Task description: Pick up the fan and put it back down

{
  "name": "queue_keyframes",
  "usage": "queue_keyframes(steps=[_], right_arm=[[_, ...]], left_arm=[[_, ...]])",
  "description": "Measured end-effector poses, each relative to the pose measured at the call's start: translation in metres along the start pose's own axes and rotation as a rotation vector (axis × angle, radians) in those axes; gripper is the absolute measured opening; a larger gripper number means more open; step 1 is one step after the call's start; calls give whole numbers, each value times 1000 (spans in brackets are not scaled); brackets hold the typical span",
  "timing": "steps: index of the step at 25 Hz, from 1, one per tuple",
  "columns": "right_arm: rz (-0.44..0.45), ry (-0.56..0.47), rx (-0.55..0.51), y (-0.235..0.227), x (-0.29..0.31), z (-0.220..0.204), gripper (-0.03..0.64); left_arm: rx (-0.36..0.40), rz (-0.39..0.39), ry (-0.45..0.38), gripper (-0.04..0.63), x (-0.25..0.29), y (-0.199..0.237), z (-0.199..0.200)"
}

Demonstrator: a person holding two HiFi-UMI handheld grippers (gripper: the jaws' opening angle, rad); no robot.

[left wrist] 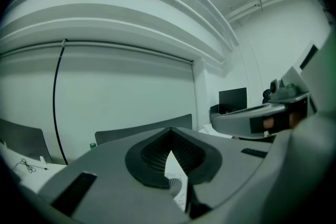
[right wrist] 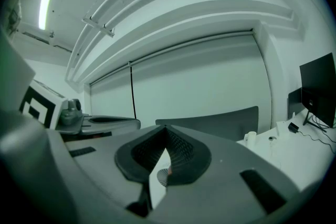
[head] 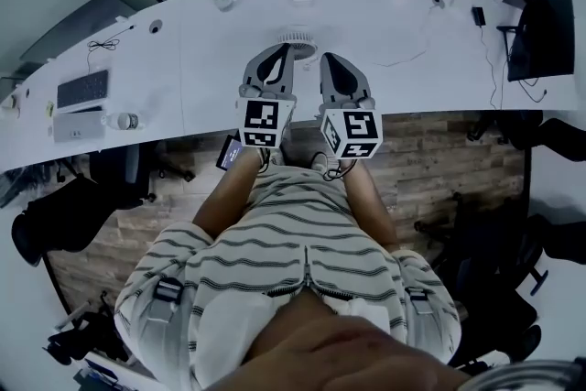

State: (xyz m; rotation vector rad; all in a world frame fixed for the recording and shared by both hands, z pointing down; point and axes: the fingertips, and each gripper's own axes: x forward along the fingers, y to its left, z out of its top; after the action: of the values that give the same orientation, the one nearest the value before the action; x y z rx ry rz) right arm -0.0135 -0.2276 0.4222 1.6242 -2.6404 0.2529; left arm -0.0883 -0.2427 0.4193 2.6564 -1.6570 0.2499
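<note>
— white desk (head: 183, 59), seen from overhead: where are your grippers?
— my left gripper (head: 286, 50) and right gripper (head: 327, 59) reach side by side over its near edge, each with jaws pressed together on nothing.
— and the fan?
— fan (head: 298, 38) stands on the desk just beyond, between the two tips. keyboard (head: 82, 89) far left, monitor (head: 540, 32) far right.

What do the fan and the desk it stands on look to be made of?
Fan: probably white plastic, matte, with fine moulded grille slats showing. Desk: smooth white top with an even, faint sheen, likely laminate, though the exact material is unclear.
</note>
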Motion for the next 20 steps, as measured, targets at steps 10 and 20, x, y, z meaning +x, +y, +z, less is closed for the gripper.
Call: queue_keyframes(steps=[10, 20], right_arm=[[-19, 38, 11, 8, 16, -16, 6], [-16, 33, 30, 10, 20, -16, 6]], left_arm=[[222, -237, 128, 8, 30, 13, -45], [341, -420, 288, 108, 55, 16, -98]])
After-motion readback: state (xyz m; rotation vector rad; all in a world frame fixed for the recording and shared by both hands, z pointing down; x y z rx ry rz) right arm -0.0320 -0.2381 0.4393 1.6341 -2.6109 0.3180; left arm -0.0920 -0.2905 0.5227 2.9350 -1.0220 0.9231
